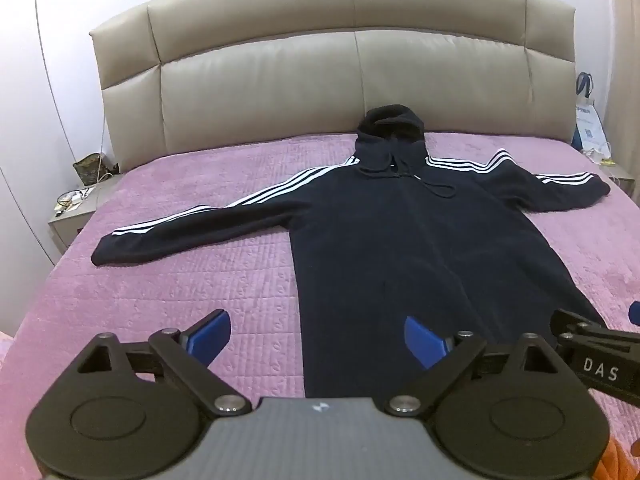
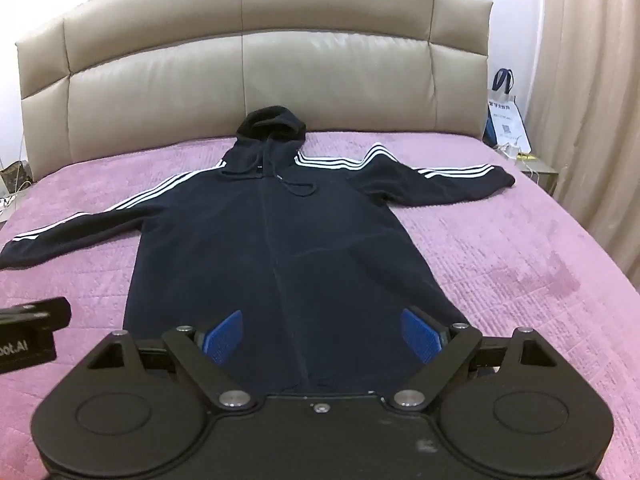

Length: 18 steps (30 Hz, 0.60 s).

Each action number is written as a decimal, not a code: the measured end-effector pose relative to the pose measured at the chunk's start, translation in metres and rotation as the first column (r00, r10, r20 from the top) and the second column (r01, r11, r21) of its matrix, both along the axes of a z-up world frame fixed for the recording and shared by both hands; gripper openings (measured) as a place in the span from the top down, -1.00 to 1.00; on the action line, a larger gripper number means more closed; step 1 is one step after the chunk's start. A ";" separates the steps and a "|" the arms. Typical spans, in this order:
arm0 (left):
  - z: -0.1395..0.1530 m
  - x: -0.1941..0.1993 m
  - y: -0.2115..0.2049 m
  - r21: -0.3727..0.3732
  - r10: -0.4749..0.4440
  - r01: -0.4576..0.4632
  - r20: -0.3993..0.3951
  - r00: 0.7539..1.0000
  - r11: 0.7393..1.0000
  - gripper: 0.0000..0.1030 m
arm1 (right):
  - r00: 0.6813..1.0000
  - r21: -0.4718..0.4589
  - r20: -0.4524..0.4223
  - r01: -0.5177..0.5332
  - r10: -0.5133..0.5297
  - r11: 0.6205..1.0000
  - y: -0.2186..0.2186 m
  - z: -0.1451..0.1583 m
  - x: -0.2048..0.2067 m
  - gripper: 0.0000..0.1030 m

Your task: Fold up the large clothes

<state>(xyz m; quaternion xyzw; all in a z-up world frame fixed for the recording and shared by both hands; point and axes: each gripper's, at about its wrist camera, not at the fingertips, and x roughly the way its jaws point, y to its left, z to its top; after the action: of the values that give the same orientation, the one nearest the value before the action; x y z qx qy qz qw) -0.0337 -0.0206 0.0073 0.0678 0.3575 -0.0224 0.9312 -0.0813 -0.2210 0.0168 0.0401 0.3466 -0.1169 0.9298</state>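
**A:** Where is your workpiece?

**B:** On your bed (image 1: 200, 280), below the headboard (image 1: 280, 80). The hoodie (image 1: 400, 248) lies flat, face up, both sleeves spread outward, hood toward the headboard.

**A:** And your tools?

**B:** Your left gripper (image 1: 318, 340) hovers at the hem's left corner, fingers spread, gripping nothing. Your right gripper (image 2: 322, 336) hovers over the hem, fingers spread, gripping nothing.
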 end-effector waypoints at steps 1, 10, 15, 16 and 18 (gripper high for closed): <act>0.000 -0.001 0.000 -0.002 0.000 0.000 0.000 1.000 1.000 -0.85 | 1.000 0.001 0.003 0.000 0.000 1.000 0.000 0.002 -0.001 -0.99; 0.002 -0.003 0.002 -0.003 0.016 -0.016 -0.006 1.000 1.000 -0.90 | 1.000 0.000 0.001 0.002 -0.002 1.000 0.000 0.008 -0.005 -0.99; 0.003 -0.007 0.002 -0.010 0.016 -0.016 -0.009 1.000 1.000 -0.90 | 1.000 0.003 0.009 0.009 -0.009 1.000 0.001 0.011 -0.009 -0.99; 0.003 -0.008 0.002 -0.008 0.015 -0.015 -0.008 1.000 1.000 -0.90 | 1.000 0.003 0.011 0.007 -0.008 1.000 0.001 0.012 -0.010 -0.99; 0.004 -0.010 0.001 -0.005 0.014 -0.014 -0.008 1.000 1.000 -0.90 | 1.000 0.004 0.015 0.005 -0.005 1.000 0.002 0.013 -0.012 -0.99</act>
<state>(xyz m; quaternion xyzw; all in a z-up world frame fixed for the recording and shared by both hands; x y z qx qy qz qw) -0.0435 -0.0194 0.0118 0.0631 0.3616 -0.0172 0.9300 -0.0930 -0.2195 0.0295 0.0437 0.3396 -0.1183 0.9321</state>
